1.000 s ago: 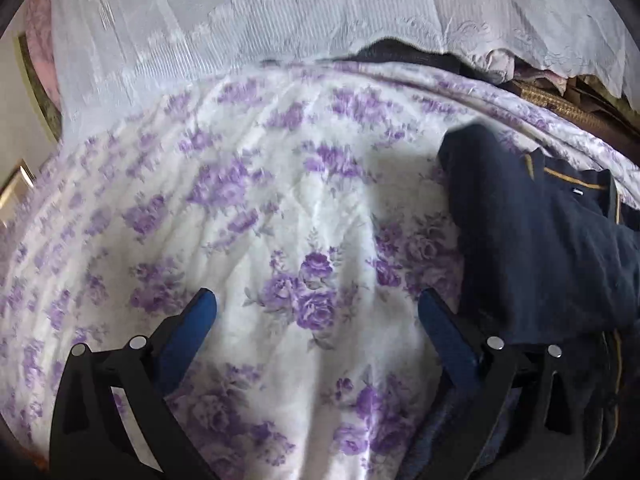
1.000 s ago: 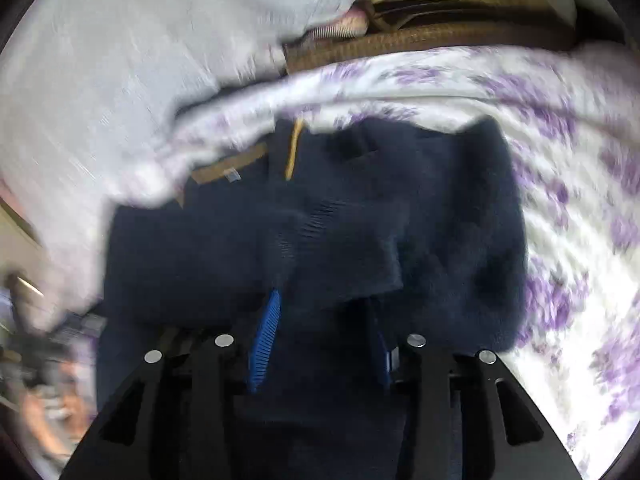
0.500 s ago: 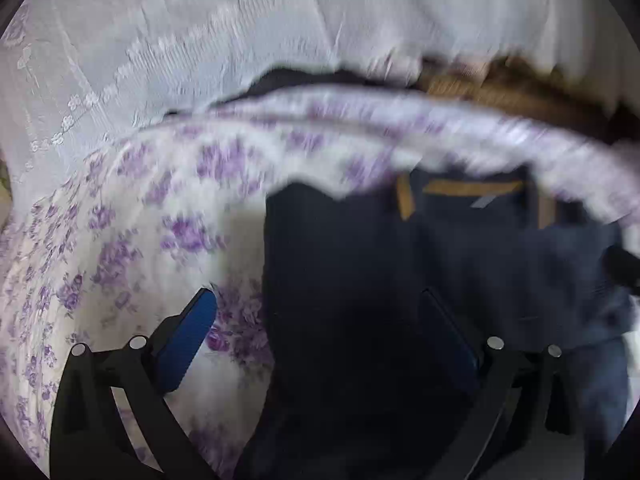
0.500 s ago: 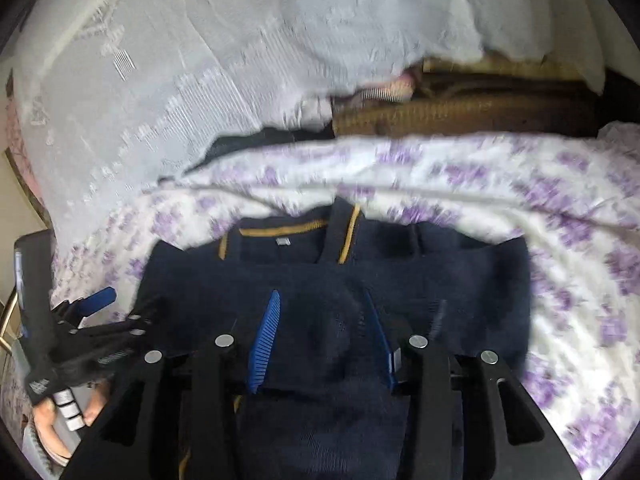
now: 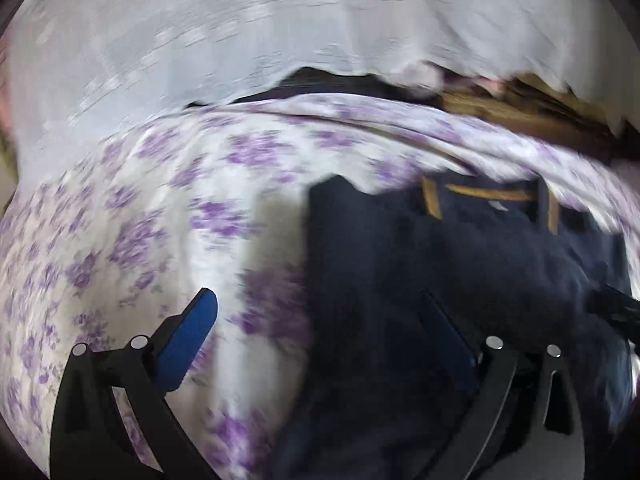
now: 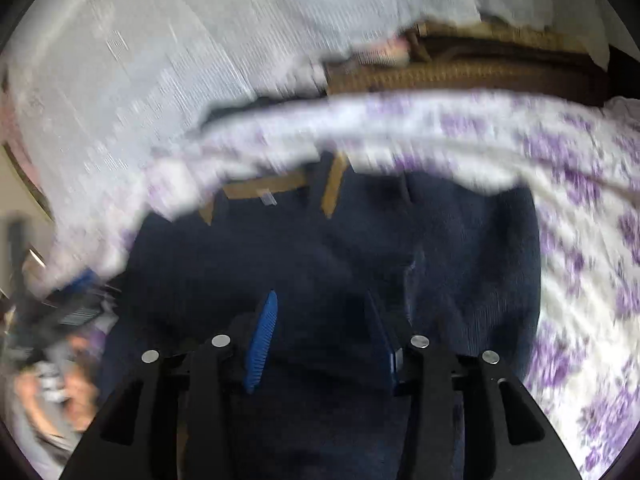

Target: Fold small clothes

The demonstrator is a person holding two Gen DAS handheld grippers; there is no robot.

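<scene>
A small navy sweater with mustard trim at the collar lies on a white bedspread with purple flowers. My left gripper is open; its left finger is over the bedspread and its right finger over the sweater's left part. In the right wrist view the sweater fills the middle. My right gripper is shut on a fold of the sweater, with navy knit between its blue pads. Both views are blurred by motion.
A white lace curtain hangs behind the bed. A brown woven headboard or cushion lies along the far edge. A person's hand and the other gripper show at the left of the right wrist view.
Both grippers have moved; the views are blurred. The sweater has shifted right in the left wrist view. The right gripper still holds the knit fold and is closer to the collar.
</scene>
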